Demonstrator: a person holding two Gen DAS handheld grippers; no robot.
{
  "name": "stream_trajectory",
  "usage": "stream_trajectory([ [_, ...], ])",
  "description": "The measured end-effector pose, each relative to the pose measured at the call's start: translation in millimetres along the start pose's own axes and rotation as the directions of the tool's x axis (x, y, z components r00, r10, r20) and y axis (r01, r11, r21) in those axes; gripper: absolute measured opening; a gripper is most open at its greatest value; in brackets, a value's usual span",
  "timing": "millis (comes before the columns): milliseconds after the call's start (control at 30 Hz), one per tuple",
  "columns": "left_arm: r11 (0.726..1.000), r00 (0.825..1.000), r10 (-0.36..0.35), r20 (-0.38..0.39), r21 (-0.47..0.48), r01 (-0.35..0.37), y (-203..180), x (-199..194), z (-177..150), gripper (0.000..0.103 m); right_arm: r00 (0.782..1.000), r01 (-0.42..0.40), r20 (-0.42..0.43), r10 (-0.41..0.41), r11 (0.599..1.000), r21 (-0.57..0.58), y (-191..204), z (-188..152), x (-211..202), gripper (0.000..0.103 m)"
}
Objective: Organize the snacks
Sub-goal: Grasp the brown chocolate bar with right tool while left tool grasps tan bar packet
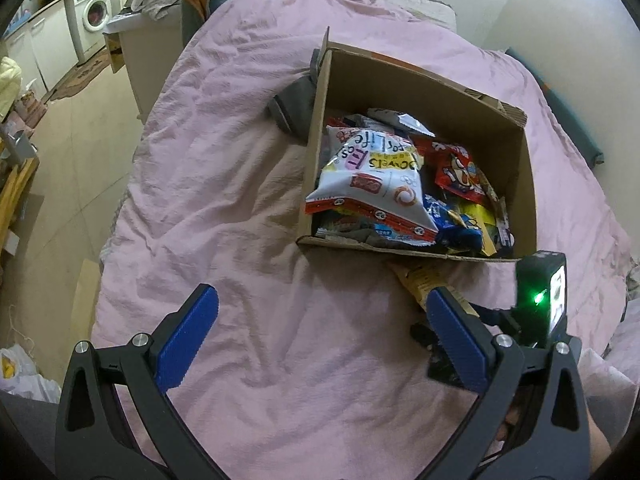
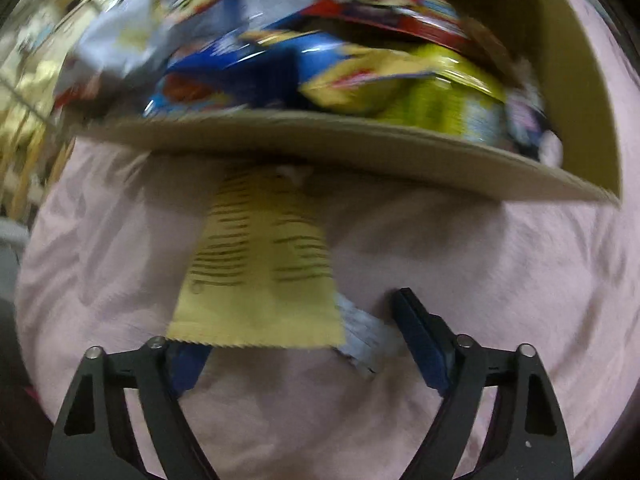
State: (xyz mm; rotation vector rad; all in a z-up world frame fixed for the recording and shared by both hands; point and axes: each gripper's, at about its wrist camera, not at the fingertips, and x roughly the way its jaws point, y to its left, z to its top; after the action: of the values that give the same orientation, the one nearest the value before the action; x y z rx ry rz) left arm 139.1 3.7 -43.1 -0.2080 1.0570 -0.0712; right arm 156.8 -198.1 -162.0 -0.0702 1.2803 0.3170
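Observation:
A cardboard box (image 1: 524, 184) stands on the pink bed sheet (image 1: 224, 200), piled with snack bags; a white bag with red edges (image 1: 372, 184) lies on top. A yellow packet (image 2: 260, 272) lies flat on the sheet before the box's (image 2: 320, 136) near wall. My right gripper (image 2: 308, 308) points down over it. Its jaws are wide, with the packet's near end between them, and the right pad (image 2: 420, 340) stands clear of it. The left pad is partly hidden under the packet. My left gripper (image 1: 322, 296) hangs open and empty over bare sheet, beside the yellow packet (image 1: 420, 276).
A grey object (image 1: 292, 108) rests against the box's left wall. A pale blue-white wrapper (image 2: 360, 340) lies by the yellow packet. The bed edge drops to the floor (image 1: 80, 140) on the left, with a washing machine (image 1: 94, 16) beyond. A wall (image 1: 560, 20) borders the right.

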Motion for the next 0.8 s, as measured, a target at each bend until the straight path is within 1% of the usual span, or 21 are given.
stream_trajectory([
  [33,1.0,1.0,-0.001,-0.006,-0.005,0.001,0.7,1.4,0.2,0.103,1.0,0.013,-0.003,-0.013,1.0,-0.023,4.9,0.0,0.5,0.07],
  [100,1.0,1.0,-0.009,-0.018,-0.022,0.009,1.9,4.1,0.9,0.103,1.0,-0.004,-0.007,0.003,0.999,-0.05,10.5,-3.0,0.3,0.052],
  [133,0.999,1.0,-0.015,-0.022,-0.03,0.015,2.3,5.2,1.2,0.103,1.0,-0.024,-0.011,0.024,0.998,-0.054,12.3,-4.1,-1.3,0.046],
  [167,0.999,0.999,-0.022,-0.026,-0.04,0.021,2.5,6.2,1.7,0.103,0.998,-0.054,-0.018,0.053,0.997,-0.062,14.9,-5.4,-3.3,0.03],
  [200,0.998,0.999,-0.028,-0.029,-0.048,0.027,2.2,7.2,2.4,0.103,0.997,-0.076,-0.021,0.074,0.995,-0.072,18.2,-6.9,-5.3,0.018],
  [367,0.999,0.999,-0.025,-0.035,-0.043,0.024,-2.5,11.0,2.3,0.103,0.986,-0.161,-0.063,0.155,0.98,-0.113,37.8,-23.4,-13.6,0.018],
  [467,0.999,0.999,-0.021,-0.04,-0.041,0.019,-3.0,12.3,1.5,0.103,0.971,-0.229,-0.093,0.22,0.967,-0.11,39.6,-39.8,-20.4,0.018],
  [533,0.999,0.999,-0.014,-0.046,-0.039,0.012,-3.9,14.2,0.4,0.103,0.963,-0.263,-0.091,0.254,0.958,-0.112,40.7,-52.3,-29.5,0.018],
  [600,0.999,0.999,-0.006,-0.051,-0.037,0.004,-4.6,15.9,-1.1,0.103,0.961,-0.273,-0.069,0.266,0.955,-0.116,37.5,-58.3,-41.6,0.018],
  [667,1.0,0.998,0.013,-0.058,-0.027,-0.014,-7.7,18.6,-4.4,0.103,0.965,-0.261,-0.023,0.26,0.961,-0.09,29.5,-61.2,-59.0,0.018],
  [700,0.999,0.998,0.025,-0.058,-0.022,-0.026,-9.4,20.1,-6.0,0.103,0.968,-0.25,0.003,0.251,0.966,-0.069,23.6,-59.9,-64.4,0.018],
  [733,0.999,0.997,0.042,-0.059,-0.019,-0.043,-11.4,22.3,-7.6,0.103,0.969,-0.242,0.045,0.243,0.97,-0.02,12.1,-61.4,-73.1,0.018],
  [800,0.997,0.995,0.069,-0.076,-0.025,-0.071,-17.3,29.0,-11.5,0.103,0.97,-0.229,0.097,0.224,0.972,0.051,-8.1,-59.6,-81.9,0.018],
])
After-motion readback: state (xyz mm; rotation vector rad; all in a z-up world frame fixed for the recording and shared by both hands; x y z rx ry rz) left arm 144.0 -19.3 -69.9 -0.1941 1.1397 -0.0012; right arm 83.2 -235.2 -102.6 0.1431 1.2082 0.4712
